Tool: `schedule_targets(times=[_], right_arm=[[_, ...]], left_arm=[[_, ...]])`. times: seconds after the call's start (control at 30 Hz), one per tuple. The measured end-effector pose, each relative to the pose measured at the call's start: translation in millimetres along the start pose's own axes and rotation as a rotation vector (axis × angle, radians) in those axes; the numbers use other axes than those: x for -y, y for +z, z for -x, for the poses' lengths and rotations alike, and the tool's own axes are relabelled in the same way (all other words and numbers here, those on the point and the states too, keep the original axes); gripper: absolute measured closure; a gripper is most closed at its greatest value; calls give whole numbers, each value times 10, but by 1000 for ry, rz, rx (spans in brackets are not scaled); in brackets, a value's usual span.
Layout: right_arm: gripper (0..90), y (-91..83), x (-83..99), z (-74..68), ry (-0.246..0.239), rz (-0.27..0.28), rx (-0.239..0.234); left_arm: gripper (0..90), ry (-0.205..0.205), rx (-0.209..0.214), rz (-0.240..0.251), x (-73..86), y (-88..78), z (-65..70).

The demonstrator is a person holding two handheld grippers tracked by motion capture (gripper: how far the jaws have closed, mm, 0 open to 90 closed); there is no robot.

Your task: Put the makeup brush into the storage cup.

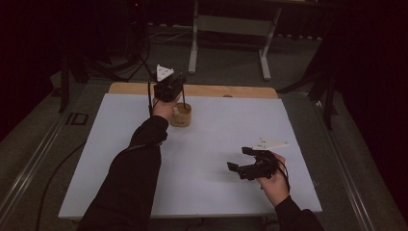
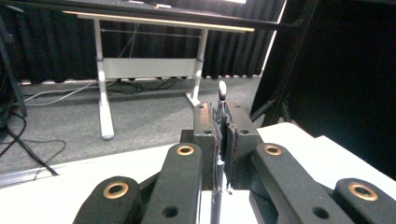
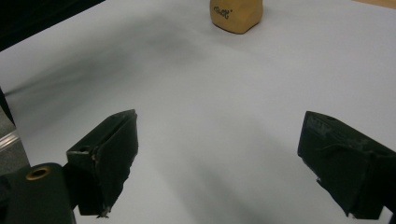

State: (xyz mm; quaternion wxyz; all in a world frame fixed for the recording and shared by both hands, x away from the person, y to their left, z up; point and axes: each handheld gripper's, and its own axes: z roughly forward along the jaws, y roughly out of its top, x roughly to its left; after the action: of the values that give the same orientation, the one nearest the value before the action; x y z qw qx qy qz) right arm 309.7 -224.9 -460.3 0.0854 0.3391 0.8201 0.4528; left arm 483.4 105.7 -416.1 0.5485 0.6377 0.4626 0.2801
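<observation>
A tan wooden cup (image 1: 182, 116) stands on the white tabletop (image 1: 216, 125) toward the far left; the right gripper view has it at the top (image 3: 236, 16), with dark lettering on its side. Just above and behind the cup my left gripper (image 1: 179, 84) is held level, its jaws shut (image 2: 226, 112) on a thin dark stick (image 2: 222, 91) with a pale tip. The stick stands upright and its lower end (image 1: 184, 101) reaches down to the cup's mouth. My right gripper (image 1: 243, 166) rests low over the near right of the table, open (image 3: 219, 140), nothing between its pads.
A strip of bare wood (image 1: 231, 90) edges the table's far side. Beyond it on the grey floor stands a white desk frame (image 1: 228, 24) with cables around it (image 2: 60, 95). Dark curtains close off the back.
</observation>
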Motion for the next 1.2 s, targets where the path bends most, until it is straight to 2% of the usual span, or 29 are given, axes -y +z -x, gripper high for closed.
schedule_targets(times=[0.17,0.33,0.5,0.63,0.83,0.9,0.97,1.07,1.2], right_arm=[[122,-2,-1,0,0,0,1],[122,3,2,2,-1,-3,3],[122,-1,0,1,0,-2,1],[122,1,2,4,3,-4,-1],[122,1,2,6,5,-3,-2],[122,0,3,7,5,-2,-4],[122,0,3,9,3,-2,-3],[122,0,2,7,4,-1,-1],[119,-3,-1,5,2,2,-2]], left_arm=[[845,0,-11,-28,99,31,-22],[844,21,-2,-49,166,58,-8],[843,43,-21,-66,221,77,11],[840,47,-16,-83,278,95,10],[831,72,-41,-97,306,127,25],[698,89,-52,-108,298,132,41],[493,92,-60,-134,280,142,52],[315,97,-73,-134,248,137,51],[171,76,-66,-169,214,146,26]])
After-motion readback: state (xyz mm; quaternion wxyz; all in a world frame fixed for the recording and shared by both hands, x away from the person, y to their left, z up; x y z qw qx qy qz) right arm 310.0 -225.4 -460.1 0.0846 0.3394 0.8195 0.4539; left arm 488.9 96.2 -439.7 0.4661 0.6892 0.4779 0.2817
